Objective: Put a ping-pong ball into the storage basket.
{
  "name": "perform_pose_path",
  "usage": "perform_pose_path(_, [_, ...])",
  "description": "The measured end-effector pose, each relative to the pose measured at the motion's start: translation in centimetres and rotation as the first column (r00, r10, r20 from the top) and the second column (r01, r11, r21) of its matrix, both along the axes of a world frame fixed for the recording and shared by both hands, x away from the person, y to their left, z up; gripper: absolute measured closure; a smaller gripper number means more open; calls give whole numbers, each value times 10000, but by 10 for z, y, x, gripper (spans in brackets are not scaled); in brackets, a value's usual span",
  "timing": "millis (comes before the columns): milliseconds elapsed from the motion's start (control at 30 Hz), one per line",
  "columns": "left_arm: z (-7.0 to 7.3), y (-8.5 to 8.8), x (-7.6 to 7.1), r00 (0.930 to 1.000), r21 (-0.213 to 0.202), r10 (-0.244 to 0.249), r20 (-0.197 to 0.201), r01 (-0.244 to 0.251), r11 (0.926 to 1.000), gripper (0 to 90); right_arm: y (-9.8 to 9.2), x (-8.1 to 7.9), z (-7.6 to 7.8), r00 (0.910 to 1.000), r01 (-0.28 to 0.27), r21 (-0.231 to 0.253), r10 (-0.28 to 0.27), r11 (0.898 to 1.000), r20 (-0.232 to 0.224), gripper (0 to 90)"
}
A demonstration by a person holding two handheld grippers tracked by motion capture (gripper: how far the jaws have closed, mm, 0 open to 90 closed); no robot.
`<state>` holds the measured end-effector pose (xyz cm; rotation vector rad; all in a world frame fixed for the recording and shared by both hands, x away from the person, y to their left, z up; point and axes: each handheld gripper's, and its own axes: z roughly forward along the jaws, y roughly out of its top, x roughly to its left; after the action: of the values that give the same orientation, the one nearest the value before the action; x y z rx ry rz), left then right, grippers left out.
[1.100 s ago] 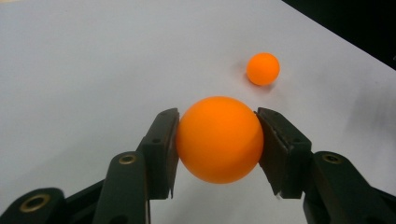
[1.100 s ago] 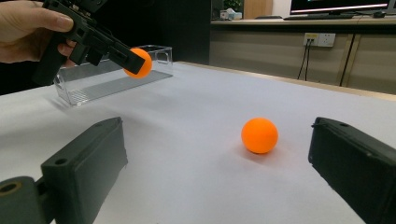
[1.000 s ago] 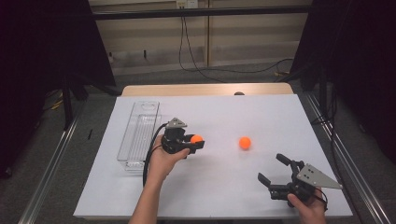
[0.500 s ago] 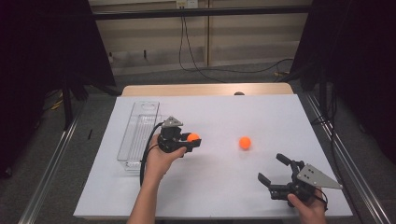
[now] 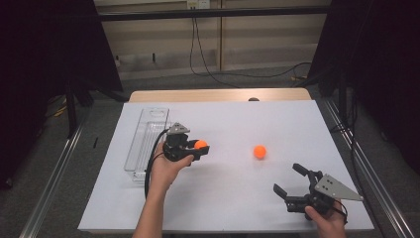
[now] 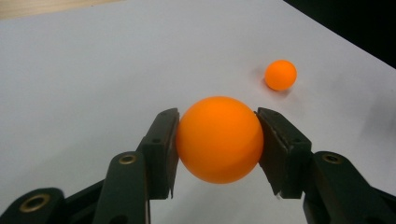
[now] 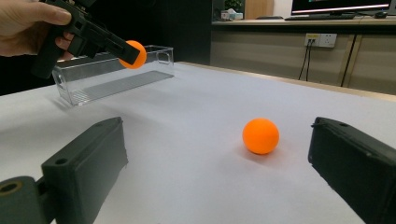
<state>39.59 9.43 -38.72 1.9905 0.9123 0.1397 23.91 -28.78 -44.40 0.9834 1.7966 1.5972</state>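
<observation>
My left gripper (image 5: 200, 147) is shut on an orange ball (image 5: 200, 145), held above the white table just right of the clear tray (image 5: 138, 148). In the left gripper view that ball (image 6: 219, 139) sits squeezed between both pads. From the right gripper view the held ball (image 7: 132, 54) hangs in front of the tray (image 7: 93, 79). A second orange ball (image 5: 259, 151) lies loose on the table, and shows again as a ball (image 7: 260, 136) ahead of my right gripper (image 5: 291, 179). That gripper rests open near the front right edge, nothing between its fingers.
The white table top (image 5: 233, 198) ends at a wooden strip (image 5: 218, 95) at the back. Metal rails run along both sides on the floor. Cables hang on the back wall.
The left gripper with its ball has drifted slightly left and back toward the tray. The right gripper and the loose ball have stayed put.
</observation>
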Motion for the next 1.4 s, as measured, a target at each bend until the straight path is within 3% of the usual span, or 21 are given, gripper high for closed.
perform_pose_path(900, [5,15,2,9989,-35,441,134,-440,9990,508,0,0,0,10000,-12,3,12,10000,1,42])
perform_pose_path(1400, [6,27,3,9968,152,773,215,-776,9969,508,0,0,0,10000,-19,23,19,10000,5,42])
